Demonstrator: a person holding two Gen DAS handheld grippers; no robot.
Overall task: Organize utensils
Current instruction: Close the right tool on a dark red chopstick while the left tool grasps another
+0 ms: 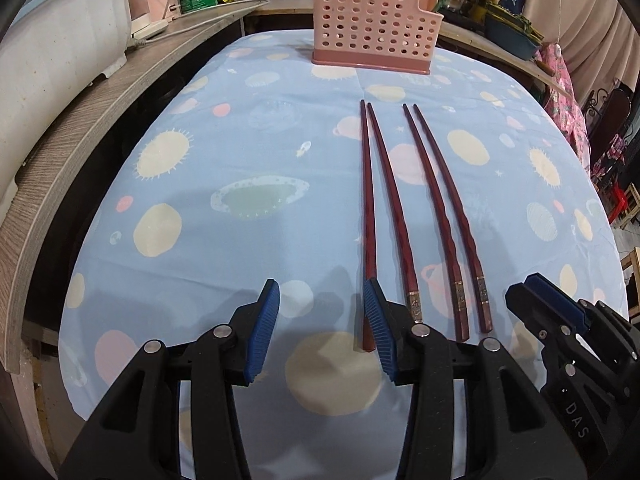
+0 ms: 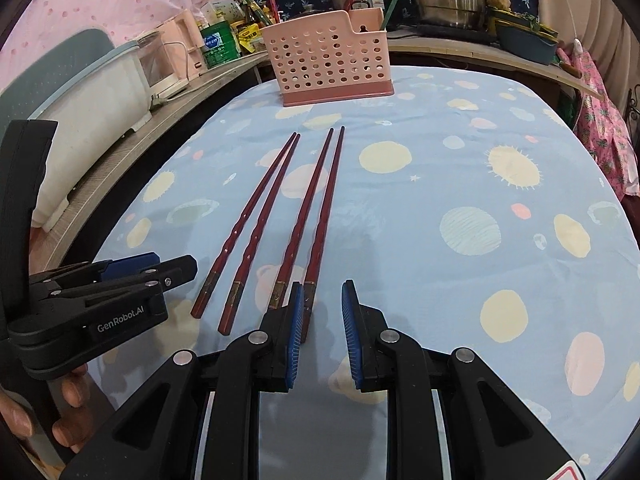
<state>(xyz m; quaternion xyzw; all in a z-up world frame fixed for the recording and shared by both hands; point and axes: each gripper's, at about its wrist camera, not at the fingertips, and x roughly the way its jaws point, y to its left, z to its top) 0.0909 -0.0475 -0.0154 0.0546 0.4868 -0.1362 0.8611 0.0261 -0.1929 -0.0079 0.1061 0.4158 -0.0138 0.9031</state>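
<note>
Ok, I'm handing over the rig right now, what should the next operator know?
Left claw: open, empty, low over the cloth at the leftmost chopstick's handle end.
Right claw: open, narrower gap, empty, by the rightmost chopstick's handle.
Four chopsticks lie side by side on the table; the pink holder stands beyond their tips.
Done: nothing moved into the holder.
Left: grip each chopstick and put it in the holder.

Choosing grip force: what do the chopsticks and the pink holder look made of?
Chopsticks: dark red, glossy, probably lacquered wood or resin, with metallic-looking bands near the handles. Pink holder: matte moulded plastic, judging by its uniform punched holes and rounded rim.
</note>
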